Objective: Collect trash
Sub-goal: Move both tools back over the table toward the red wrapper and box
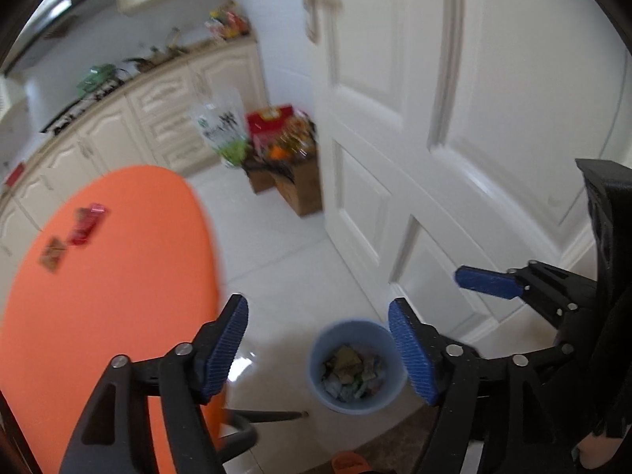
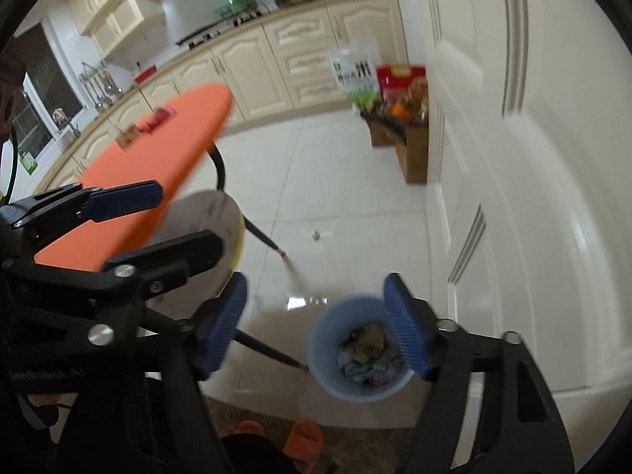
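Observation:
A small blue bin (image 1: pixel 357 367) stands on the white floor, filled with crumpled wrappers; it also shows in the right wrist view (image 2: pixel 361 349). My left gripper (image 1: pixel 320 351) is open and empty, held above the bin. My right gripper (image 2: pixel 316 324) is open and empty, also above the bin. On the orange table (image 1: pixel 118 296) lie red wrappers (image 1: pixel 87 223) and a brown wrapper (image 1: pixel 53 254); they also show in the right wrist view (image 2: pixel 156 120). A small scrap (image 2: pixel 315 234) lies on the floor.
A white panelled door (image 1: pixel 454 138) stands right of the bin. Cardboard boxes with groceries (image 1: pixel 284 158) sit against the wall. Kitchen cabinets (image 2: pixel 276 51) line the back. A chair with dark legs (image 2: pixel 221 217) stands by the table. Orange slippers (image 2: pixel 304 438) are below.

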A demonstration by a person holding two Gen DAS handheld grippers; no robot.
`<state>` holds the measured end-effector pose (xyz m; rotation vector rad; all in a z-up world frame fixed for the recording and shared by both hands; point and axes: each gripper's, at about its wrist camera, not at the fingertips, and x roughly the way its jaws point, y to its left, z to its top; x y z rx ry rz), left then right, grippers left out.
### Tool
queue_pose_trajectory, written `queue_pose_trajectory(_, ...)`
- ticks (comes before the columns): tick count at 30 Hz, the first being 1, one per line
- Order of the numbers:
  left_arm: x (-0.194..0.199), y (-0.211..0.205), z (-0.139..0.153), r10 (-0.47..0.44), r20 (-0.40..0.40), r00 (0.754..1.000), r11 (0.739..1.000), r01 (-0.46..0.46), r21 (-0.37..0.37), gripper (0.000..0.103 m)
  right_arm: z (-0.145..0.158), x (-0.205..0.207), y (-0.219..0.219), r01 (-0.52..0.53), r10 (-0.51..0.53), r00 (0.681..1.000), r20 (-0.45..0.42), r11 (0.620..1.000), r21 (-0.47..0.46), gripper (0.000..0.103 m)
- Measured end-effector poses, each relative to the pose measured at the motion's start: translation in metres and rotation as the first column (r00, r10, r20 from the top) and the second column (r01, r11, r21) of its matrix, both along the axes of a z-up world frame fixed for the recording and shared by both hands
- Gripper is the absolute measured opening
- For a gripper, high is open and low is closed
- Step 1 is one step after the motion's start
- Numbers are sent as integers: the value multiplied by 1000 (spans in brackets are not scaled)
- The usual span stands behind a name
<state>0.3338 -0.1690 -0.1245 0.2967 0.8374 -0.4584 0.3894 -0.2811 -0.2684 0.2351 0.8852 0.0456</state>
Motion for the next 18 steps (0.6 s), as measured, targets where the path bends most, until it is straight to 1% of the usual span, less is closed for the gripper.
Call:
queue_pose_trajectory(1,-4,7,5,8,14,1000,1000,-8,-6,71,11,2,6,-8,9,1000,14,1000,-7,73)
queue_pose_trajectory(3,-12,37,26,44,62,997,999,-43,-22,72,33,3,26,-30,32,998,52,999,-33,76)
queue_pose_trajectory(4,-15,50,34,60,82,995,998,-58,-29,73,41,5,35,-41,44,997,63,998,-43,81)
queue_pose_trajectory(5,-18,60,38,72,95,993,997,-68,-35,75,49,9,43,-54,58,995,76,997,-55,83)
queue_pose_trajectory(6,-20,80,49,92,117,989,995,-87,-47,77,59,14,54,-70,76,993,90,995,-67,83)
queue_pose_trajectory(7,-22,89,52,101,127,987,994,-95,-51,82,68,20,66,-90,97,990,97,993,-77,83)
queue_pose_trajectory(9,-22,118,64,140,162,977,990,-134,-44,83,83,36,90,-128,138,983,117,988,-91,83)
queue_pose_trajectory(12,-18,156,73,198,196,960,980,-198,-24,83,96,62,121,-183,192,972,137,981,-71,89)
queue_pose_trajectory(13,-16,165,75,218,202,955,976,-218,-23,83,98,69,129,-194,201,970,139,979,-67,92)
queue_pose_trajectory(15,-8,190,81,255,214,943,966,-256,-24,84,102,93,150,-217,226,965,135,973,-77,93)
queue_pose_trajectory(16,-6,193,82,265,217,939,964,-266,-24,84,103,102,157,-224,232,963,135,972,-76,93)
queue_pose_trajectory(18,12,216,81,313,215,925,949,-315,-22,84,101,130,173,-245,250,960,123,968,-55,93)
